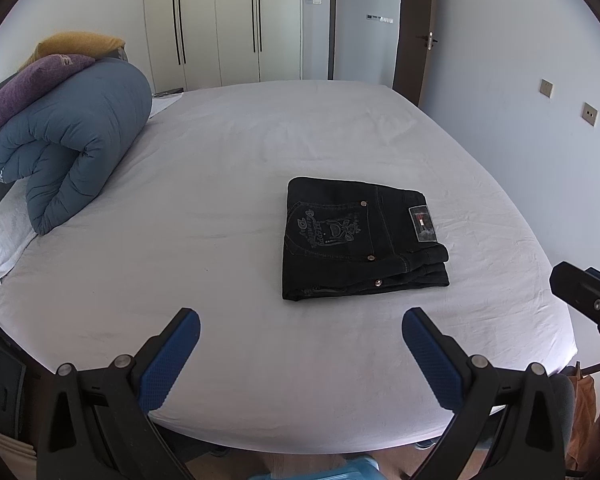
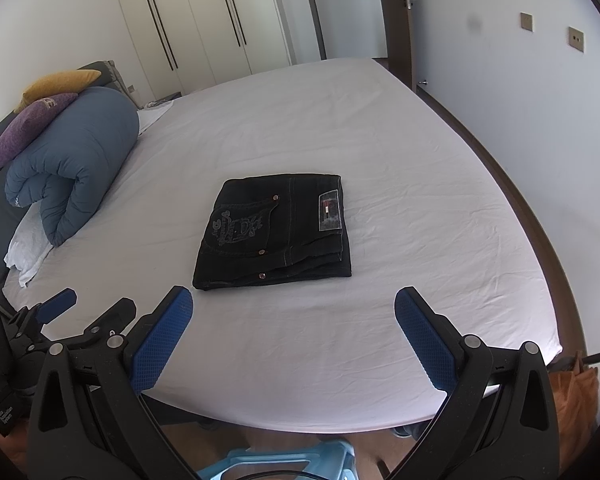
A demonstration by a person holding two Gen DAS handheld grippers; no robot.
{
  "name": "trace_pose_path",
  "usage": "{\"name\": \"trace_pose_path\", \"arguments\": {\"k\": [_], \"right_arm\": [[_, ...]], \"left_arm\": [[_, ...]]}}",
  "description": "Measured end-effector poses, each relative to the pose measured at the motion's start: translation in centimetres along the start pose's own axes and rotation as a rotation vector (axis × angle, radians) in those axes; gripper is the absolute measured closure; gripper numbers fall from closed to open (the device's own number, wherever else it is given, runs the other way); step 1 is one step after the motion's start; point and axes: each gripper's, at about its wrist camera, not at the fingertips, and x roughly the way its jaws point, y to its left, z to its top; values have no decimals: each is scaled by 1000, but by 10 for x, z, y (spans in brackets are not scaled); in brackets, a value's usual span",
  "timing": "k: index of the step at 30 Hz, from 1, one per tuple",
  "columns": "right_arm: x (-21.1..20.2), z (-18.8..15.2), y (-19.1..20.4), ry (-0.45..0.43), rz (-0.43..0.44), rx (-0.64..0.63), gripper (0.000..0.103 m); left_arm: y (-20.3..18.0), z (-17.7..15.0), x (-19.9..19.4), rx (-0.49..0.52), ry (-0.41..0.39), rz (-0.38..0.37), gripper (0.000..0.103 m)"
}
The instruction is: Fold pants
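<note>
Black jeans [image 1: 356, 240] [image 2: 276, 232] lie folded into a compact rectangle on the white bed sheet [image 1: 220, 184] [image 2: 420, 208], back pocket and waist label facing up. My left gripper [image 1: 300, 328] hovers open above the bed's near edge, short of the jeans, nothing between its blue pads. My right gripper [image 2: 294, 306] is likewise open and empty, just in front of the jeans. The right gripper's body shows at the right edge of the left wrist view [image 1: 588, 300], and the left gripper sits at the lower left of the right wrist view [image 2: 56, 308].
A rolled blue duvet [image 1: 72, 148] [image 2: 72, 164] with purple and yellow pillows [image 1: 36, 80] lies at the bed's left end. Wardrobes [image 1: 220, 20] and an open door stand behind. A light blue stool [image 2: 276, 460] stands on the floor below the bed edge.
</note>
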Motion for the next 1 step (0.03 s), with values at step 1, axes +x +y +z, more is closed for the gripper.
{"name": "trace_pose_path", "arguments": {"k": [1], "right_arm": [[0,-1,1,0,0,1,0]], "left_arm": [[0,-1,-1,-5,2,-6,0]]}}
